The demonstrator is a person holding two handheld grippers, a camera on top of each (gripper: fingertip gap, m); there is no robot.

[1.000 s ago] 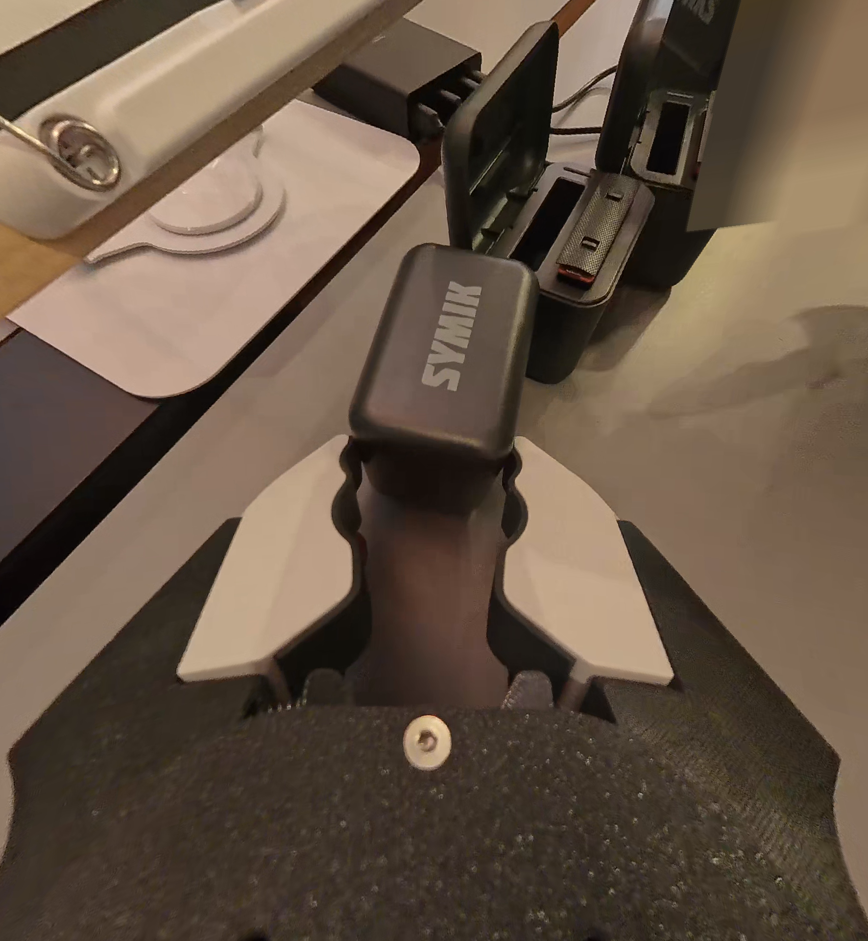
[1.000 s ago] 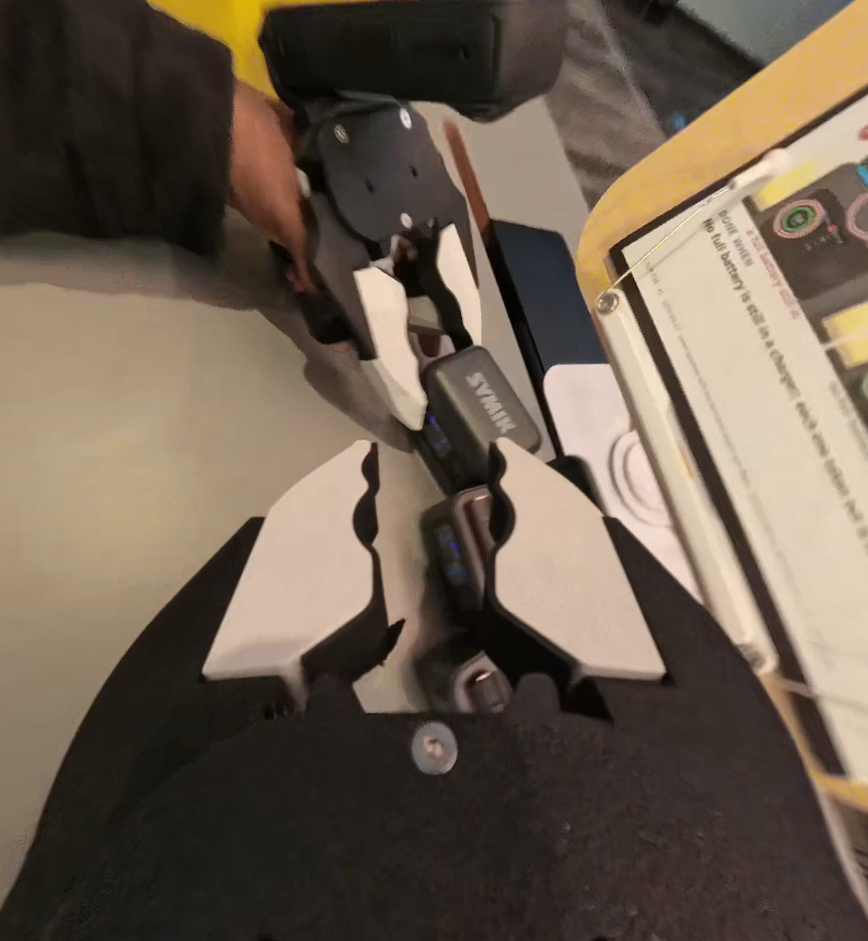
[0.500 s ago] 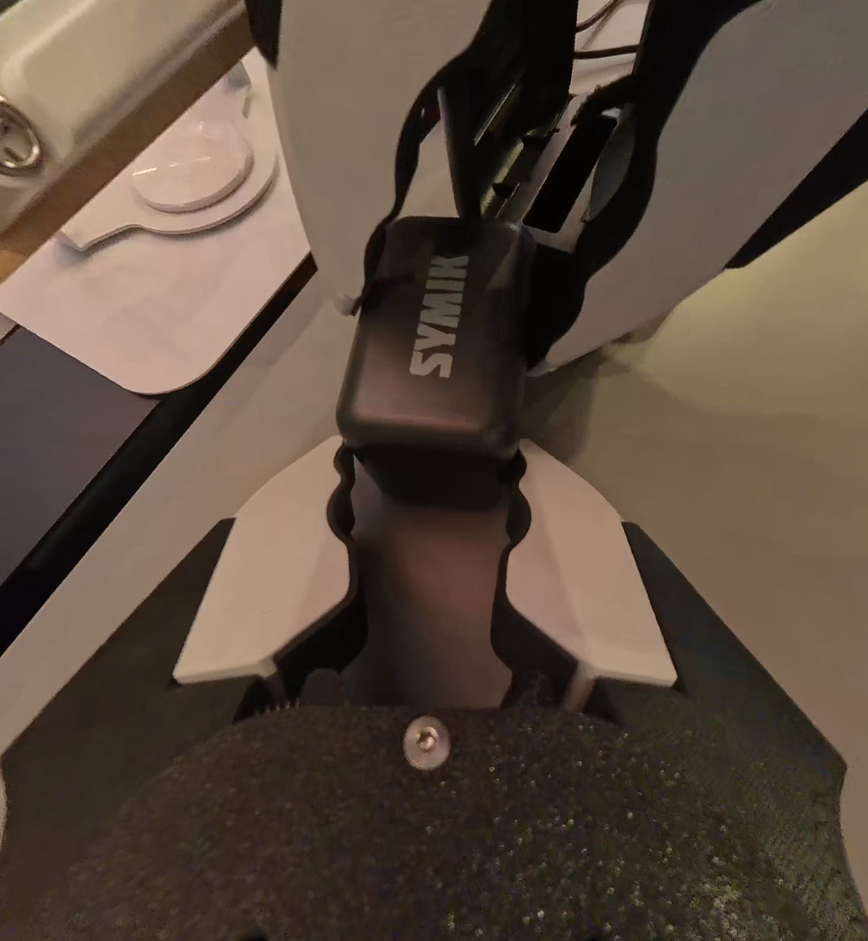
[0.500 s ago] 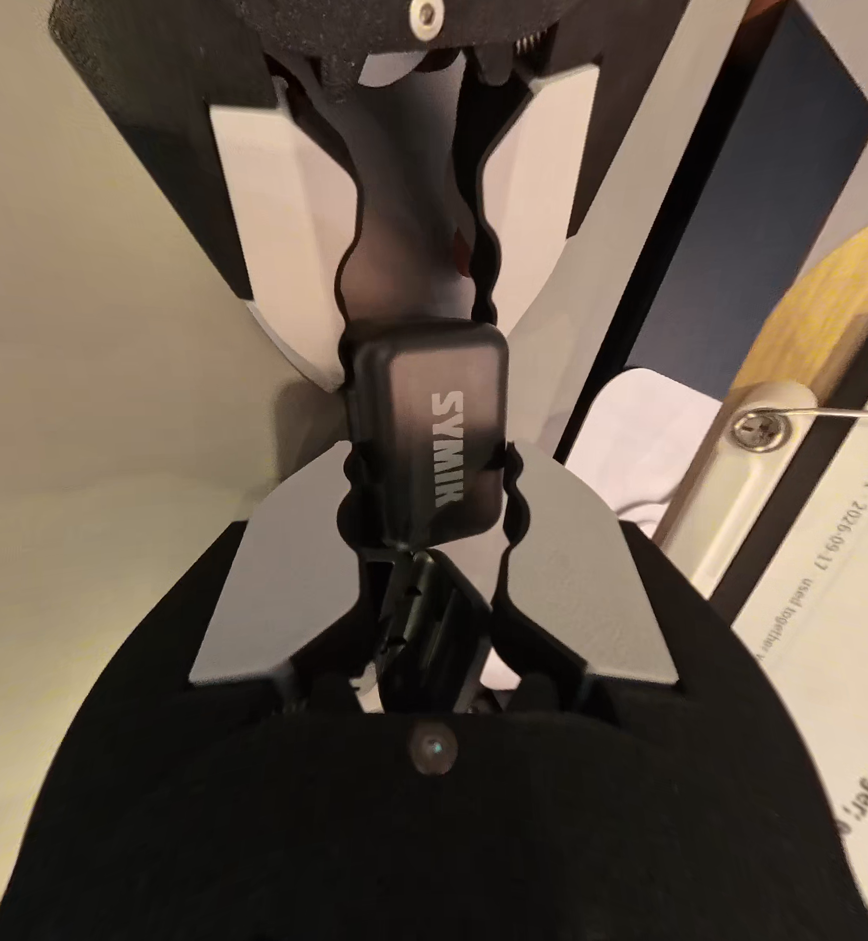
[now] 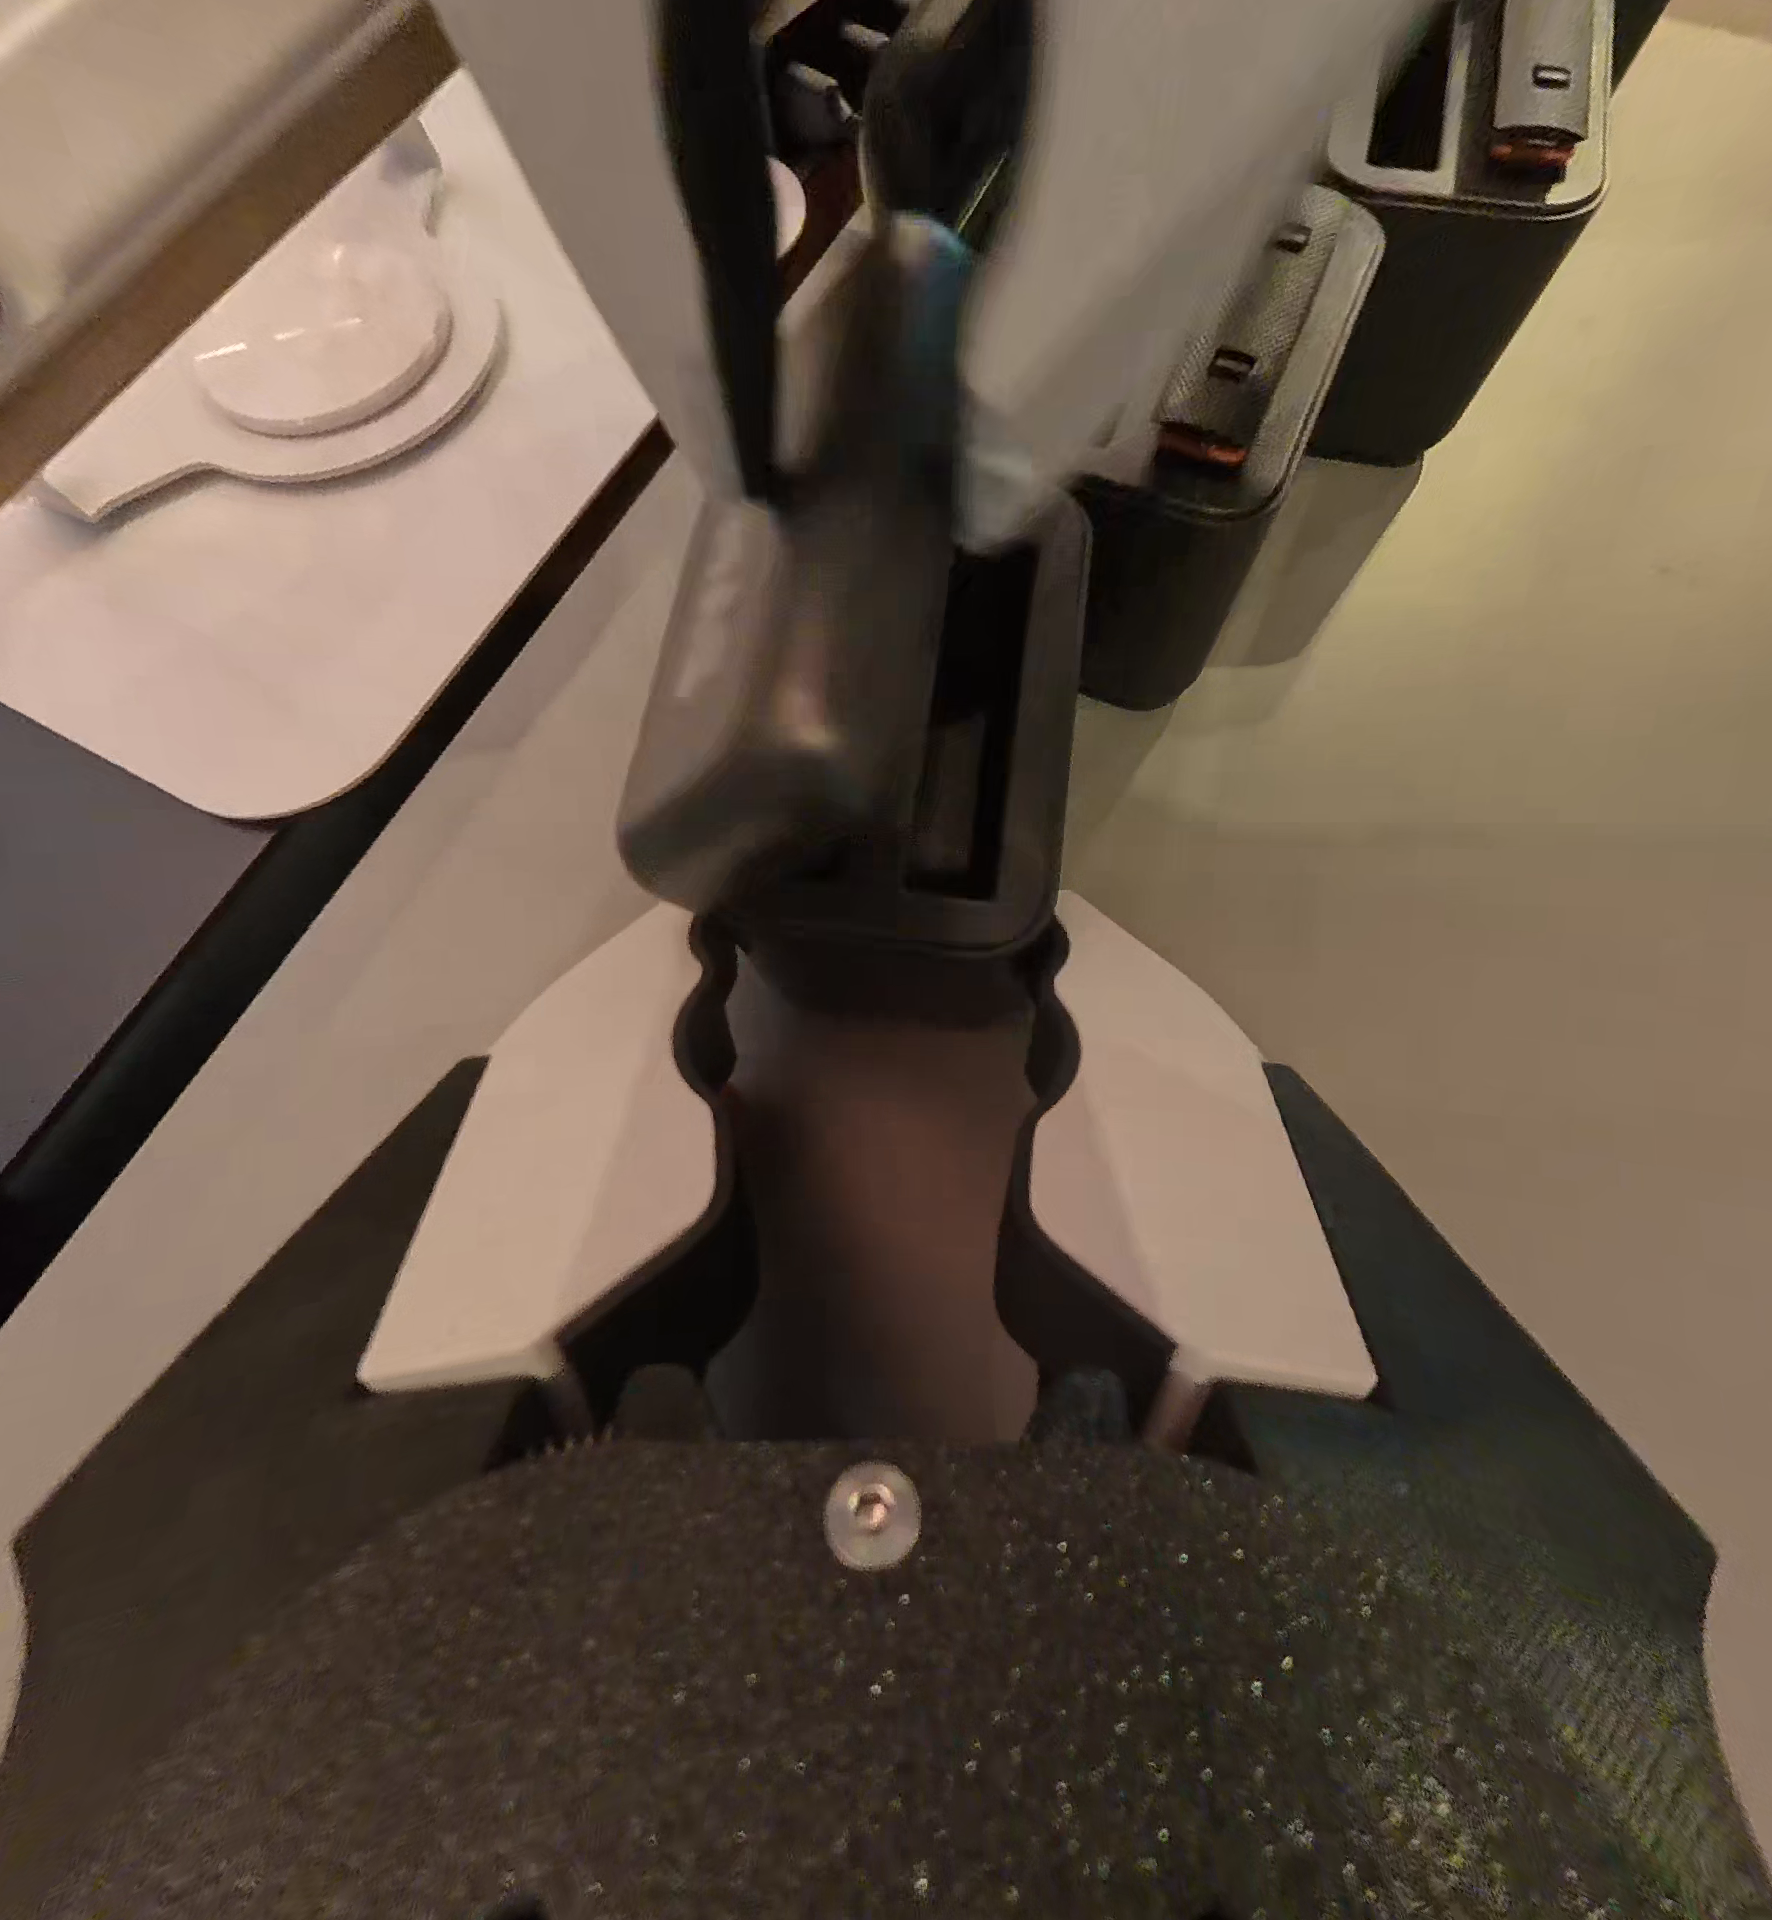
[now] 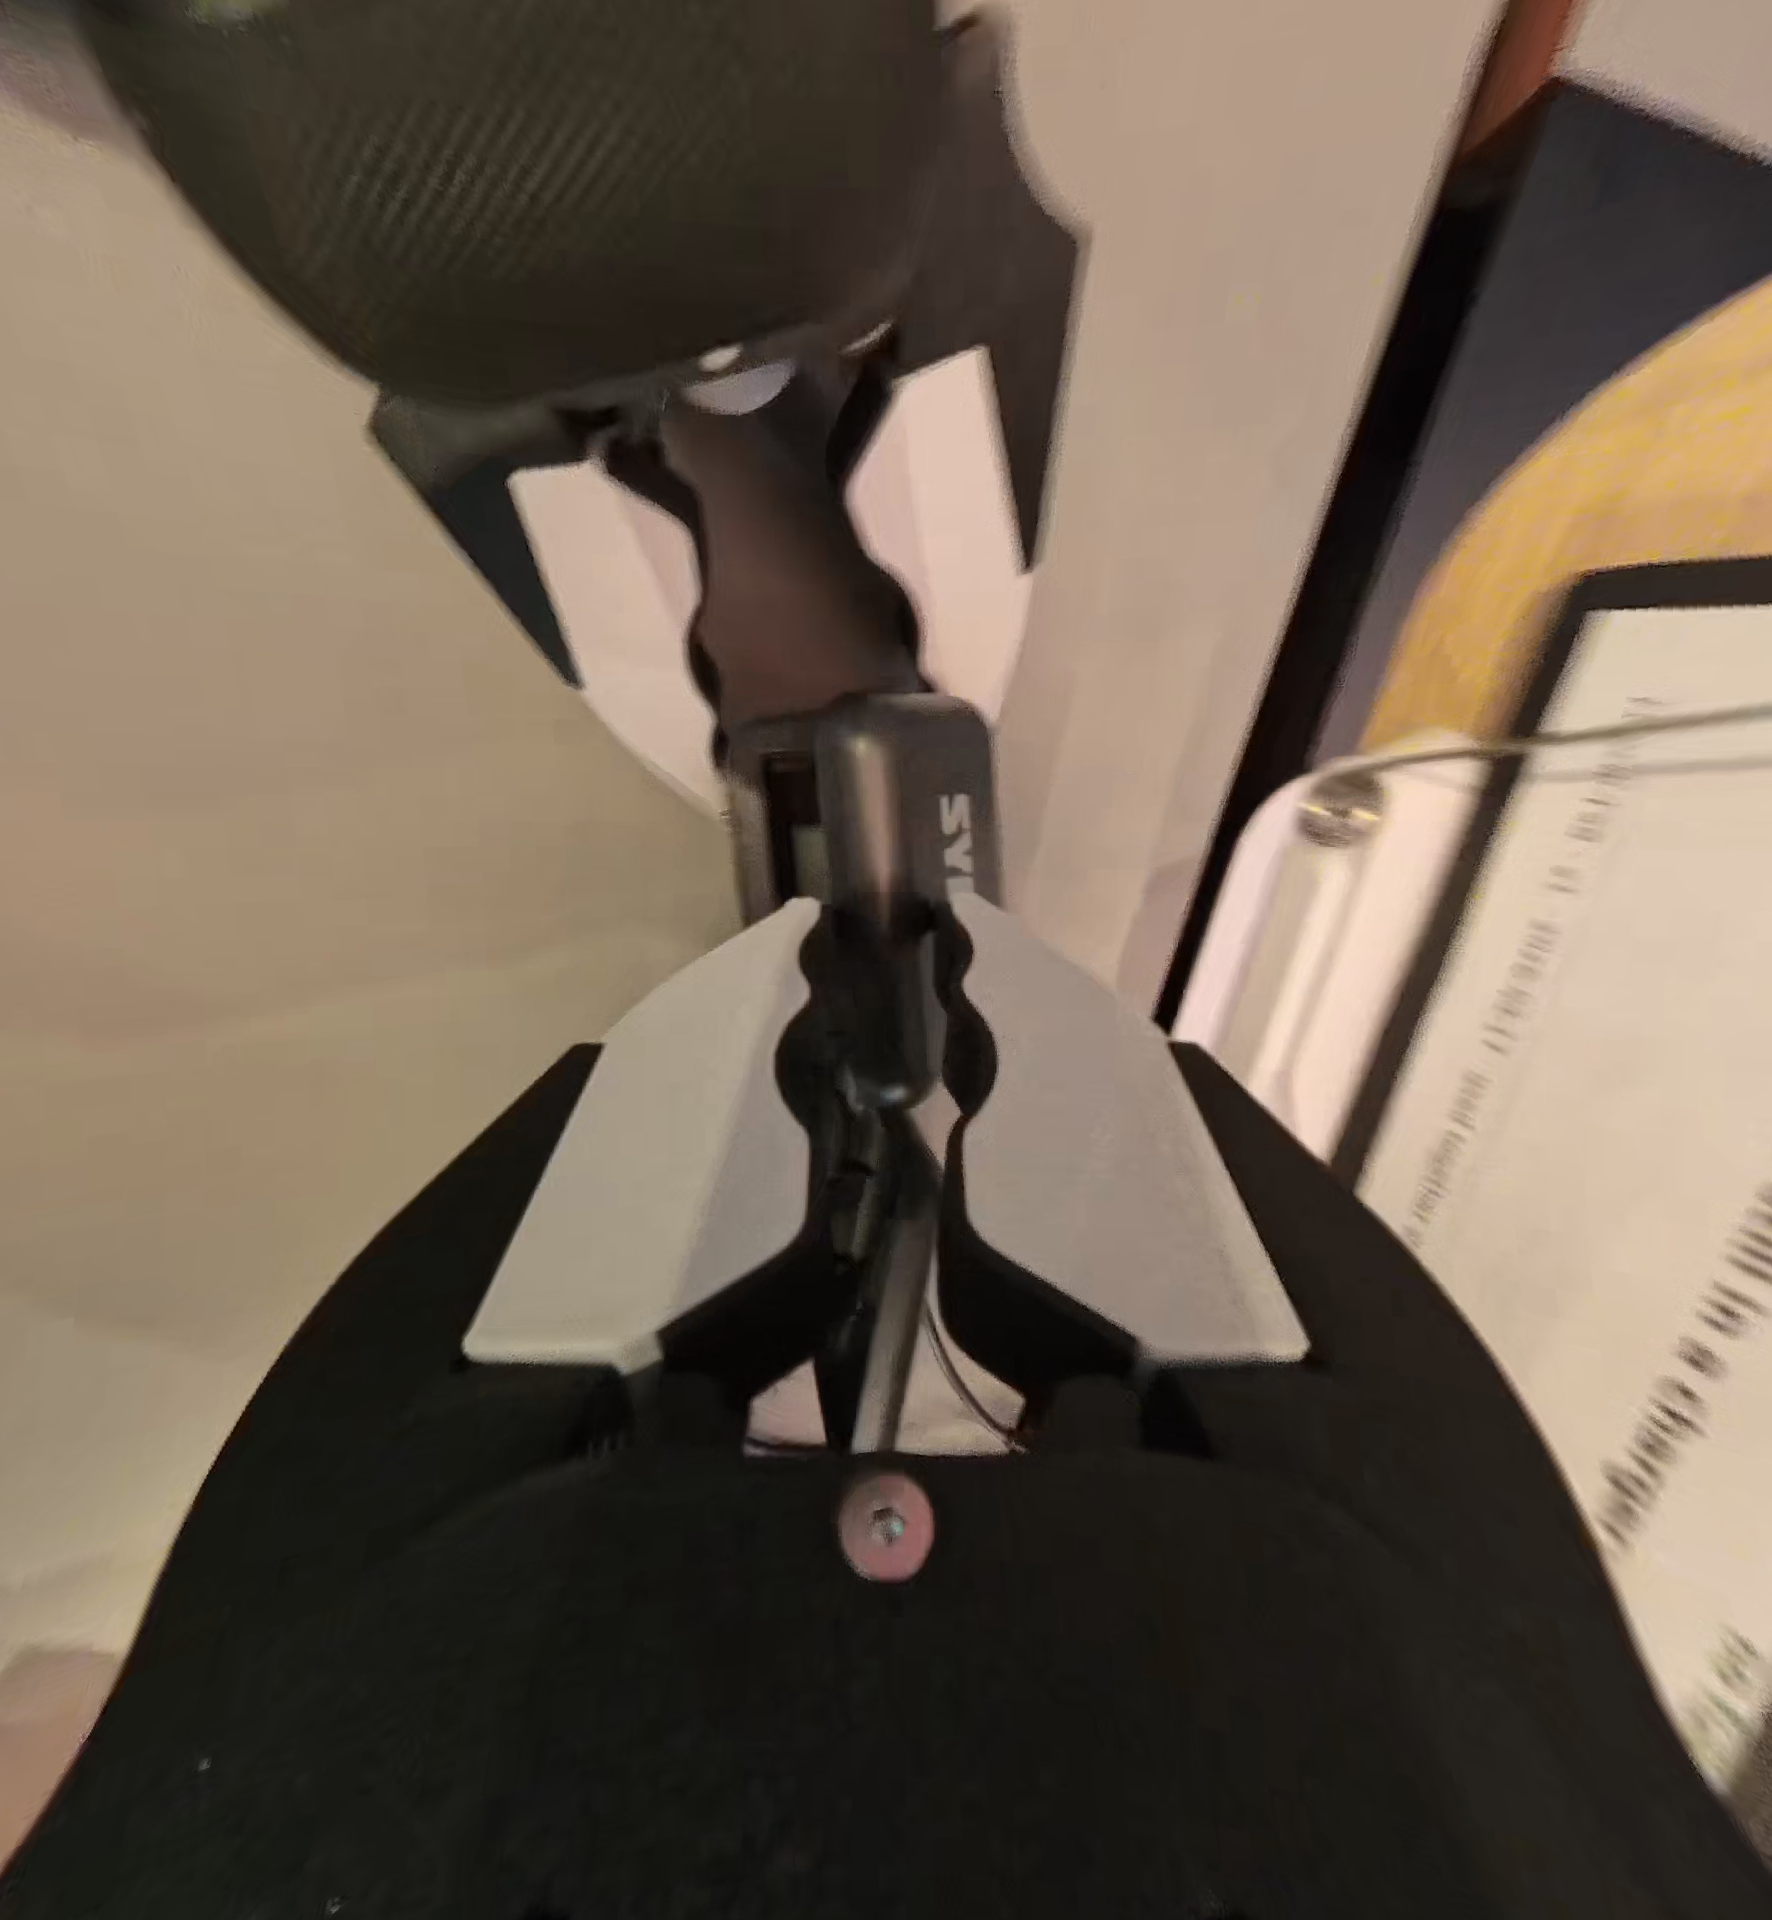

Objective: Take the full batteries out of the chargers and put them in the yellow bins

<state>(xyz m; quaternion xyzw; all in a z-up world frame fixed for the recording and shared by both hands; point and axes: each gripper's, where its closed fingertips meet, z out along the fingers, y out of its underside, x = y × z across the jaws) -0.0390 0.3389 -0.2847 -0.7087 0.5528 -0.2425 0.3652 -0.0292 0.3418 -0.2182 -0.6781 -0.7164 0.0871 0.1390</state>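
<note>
My left gripper (image 5: 877,935) is shut on the body of a black charger case (image 5: 1017,727) and holds it above the table. My right gripper (image 5: 861,488) comes in from the far side and is shut on the case's lid (image 5: 757,707), which is swung up to the left. The open slot beside the lid shows, but its contents are too dark to tell. In the right wrist view my right gripper (image 6: 882,925) pinches the lid (image 6: 892,810) edge-on, and the left gripper (image 6: 809,686) faces it. No yellow bin is in view.
Two more open black chargers (image 5: 1225,582) (image 5: 1464,260) stand behind, with a red-tipped battery (image 5: 1266,343) in the nearer one. A white pad with a clear round stand (image 5: 321,364) lies to the left. A wooden board with an instruction sheet (image 6: 1588,1039) is at right. Tip to tip, the grippers are about 7 cm apart.
The right gripper came in and closed on the charger's lid, then swung it open. The left gripper kept its hold on the case body.
</note>
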